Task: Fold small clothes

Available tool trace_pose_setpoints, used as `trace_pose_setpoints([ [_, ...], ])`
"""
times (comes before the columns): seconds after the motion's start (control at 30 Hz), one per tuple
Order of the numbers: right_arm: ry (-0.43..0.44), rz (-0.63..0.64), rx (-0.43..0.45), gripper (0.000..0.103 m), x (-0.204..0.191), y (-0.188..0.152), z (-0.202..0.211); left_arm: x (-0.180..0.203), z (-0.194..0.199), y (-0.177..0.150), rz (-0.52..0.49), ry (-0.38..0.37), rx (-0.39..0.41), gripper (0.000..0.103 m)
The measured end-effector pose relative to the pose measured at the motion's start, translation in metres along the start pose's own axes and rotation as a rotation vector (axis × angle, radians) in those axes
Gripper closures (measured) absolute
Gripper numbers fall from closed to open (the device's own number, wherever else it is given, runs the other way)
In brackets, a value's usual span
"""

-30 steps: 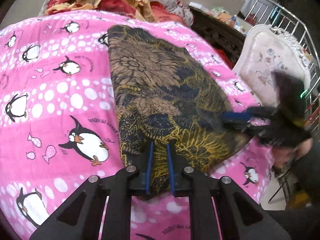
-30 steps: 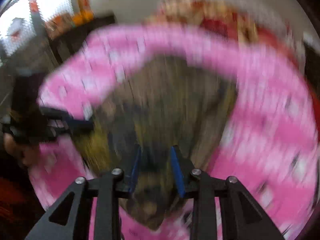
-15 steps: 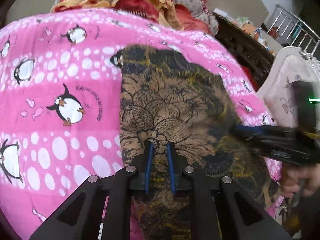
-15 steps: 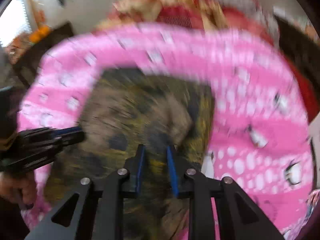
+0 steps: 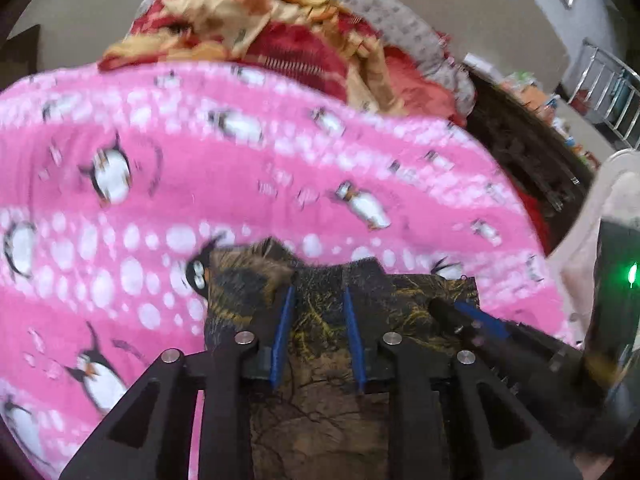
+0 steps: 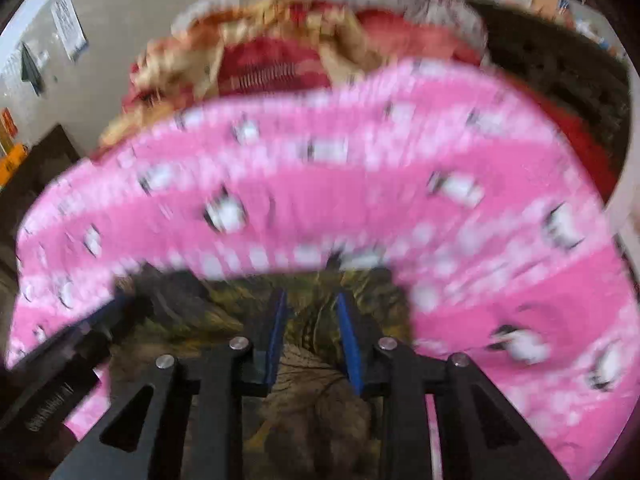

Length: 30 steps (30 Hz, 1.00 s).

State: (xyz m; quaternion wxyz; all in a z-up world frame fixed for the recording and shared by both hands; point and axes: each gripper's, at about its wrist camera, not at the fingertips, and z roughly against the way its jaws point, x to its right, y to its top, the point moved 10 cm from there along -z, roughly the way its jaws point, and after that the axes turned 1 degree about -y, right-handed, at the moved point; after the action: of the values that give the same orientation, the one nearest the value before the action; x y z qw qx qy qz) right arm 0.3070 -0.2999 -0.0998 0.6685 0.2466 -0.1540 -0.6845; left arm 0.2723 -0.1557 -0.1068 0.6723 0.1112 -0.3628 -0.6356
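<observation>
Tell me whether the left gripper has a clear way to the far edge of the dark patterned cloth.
Probably yes. The left gripper already sits over the dark patterned cloth, whose far edge lies just past its fingertips on the pink penguin blanket. The right gripper is off to the side.

Lighting: soft, even indoor light, no hard shadows or glare. Fisheye views, dark vignetted corners, edges bowed. Left wrist view: mild motion blur on the pink penguin blanket point(image 5: 280, 184). Right wrist view: heavy smear throughout, penguin print illegible.
</observation>
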Motion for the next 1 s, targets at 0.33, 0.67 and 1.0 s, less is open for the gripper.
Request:
trace_pose_setpoints([
  [0.33,0.133,-0.090,0.031,0.071,0.012,-0.012,-0.022,-0.006,-0.007,-0.011,-0.003,-0.008,0.034,0.097],
  [0.67,0.165,-0.118,0.027,0.071,0.012,-0.013,-0.029,-0.004,-0.006,-0.009,0.002,-0.013,0.036,0.097],
  [1.0,0.167,-0.125,0.027,0.071,0.013,-0.012,-0.030,-0.005,-0.006,-0.009,0.006,-0.014,0.034,0.097],
])
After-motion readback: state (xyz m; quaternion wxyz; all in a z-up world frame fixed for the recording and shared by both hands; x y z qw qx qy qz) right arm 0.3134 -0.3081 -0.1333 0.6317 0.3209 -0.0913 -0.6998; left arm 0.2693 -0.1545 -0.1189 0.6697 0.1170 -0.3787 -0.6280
